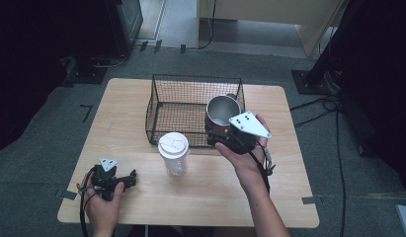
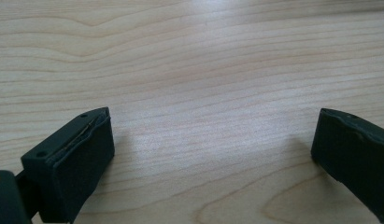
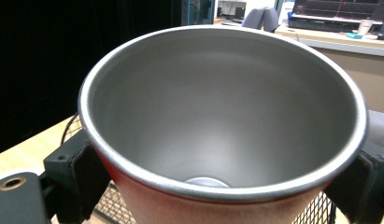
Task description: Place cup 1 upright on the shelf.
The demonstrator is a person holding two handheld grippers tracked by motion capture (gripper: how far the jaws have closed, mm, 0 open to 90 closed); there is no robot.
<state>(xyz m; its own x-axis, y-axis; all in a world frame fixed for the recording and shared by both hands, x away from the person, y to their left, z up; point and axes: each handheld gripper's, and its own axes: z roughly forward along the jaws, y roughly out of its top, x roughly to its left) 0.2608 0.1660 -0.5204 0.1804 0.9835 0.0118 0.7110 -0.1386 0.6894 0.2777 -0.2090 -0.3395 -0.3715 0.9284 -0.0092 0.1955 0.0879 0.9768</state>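
- The left hand-held gripper (image 1: pixel 132 177) rested on the near left part of the worktop (image 1: pixel 141 98), held in the person's left hand (image 1: pixel 104 197), its grey three-cornered plate facing up.
- In the left gripper view its jaws stood spread wide apart, with bare wood grain between them and nothing pinched; both jaws lay close to the wooden surface.
- A white lidded cup (image 1: pixel 174 154) stood upright on the worktop near its middle, just in front of the basket and well apart from the left hand-held gripper.
- A black wire basket (image 1: pixel 190 84) sat on the far middle of the worktop, its open top facing up; its mesh floor appeared bare where it could be seen.
- The red metal mug (image 1: pixel 222 111) was held off the worktop at the basket's near right corner, tilted, with its steel-lined mouth turned up towards the high camera.
- The right hand-held gripper (image 1: pixel 221 136) pinched the mug: in the right gripper view a jaw pressed on each side of the red wall just below the steel rim (image 3: pixel 222 186).
- The right hand (image 1: pixel 245 153) gripped that tool from the near side, the forearm crossing the near right of the worktop.
- Whether the mug touched the basket wire could not be told.
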